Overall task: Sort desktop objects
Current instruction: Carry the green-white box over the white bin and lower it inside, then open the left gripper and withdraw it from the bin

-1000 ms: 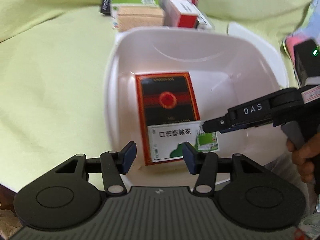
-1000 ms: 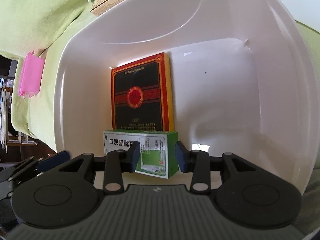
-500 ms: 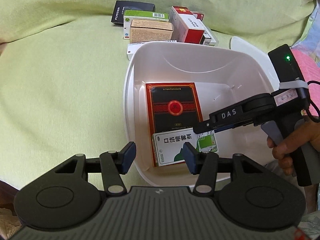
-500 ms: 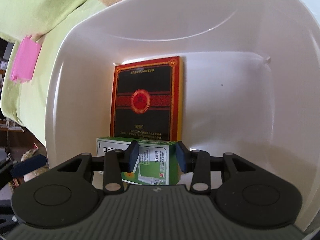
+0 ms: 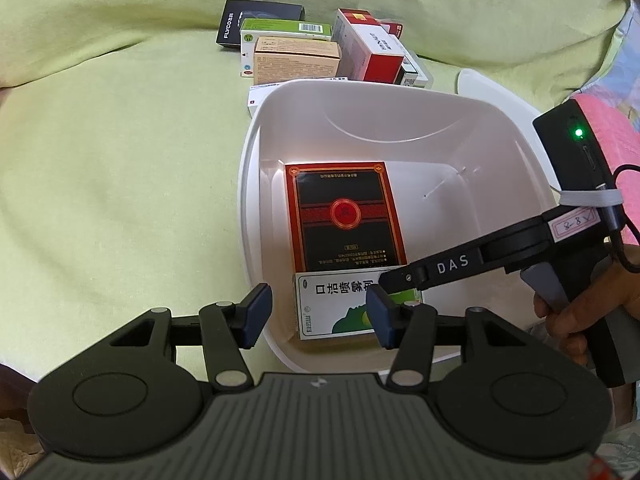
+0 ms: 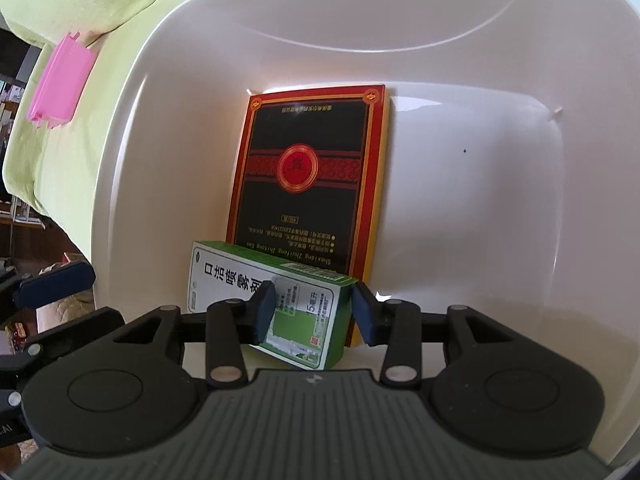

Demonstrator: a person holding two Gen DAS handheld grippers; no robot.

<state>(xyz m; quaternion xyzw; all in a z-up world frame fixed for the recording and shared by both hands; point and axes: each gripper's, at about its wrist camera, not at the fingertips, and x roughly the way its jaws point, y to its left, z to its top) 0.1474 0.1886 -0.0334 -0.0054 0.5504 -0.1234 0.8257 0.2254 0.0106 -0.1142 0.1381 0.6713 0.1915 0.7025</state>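
White tub [image 6: 120, 184]; green box [image 6: 280, 304] between open right claw [image 6: 314, 312] fingers

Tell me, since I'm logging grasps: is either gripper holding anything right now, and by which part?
Nothing is held. The right gripper has its jaws open around the end of the green and white box, pads clear of it. The left gripper is open and empty.

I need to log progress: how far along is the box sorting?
Done: a black-and-red box lies flat in the white tub. In hand: the right claw, open, straddles a green-and-white box resting inside. Left: a cluster of boxes waits on the green cloth. The left claw is open, empty.
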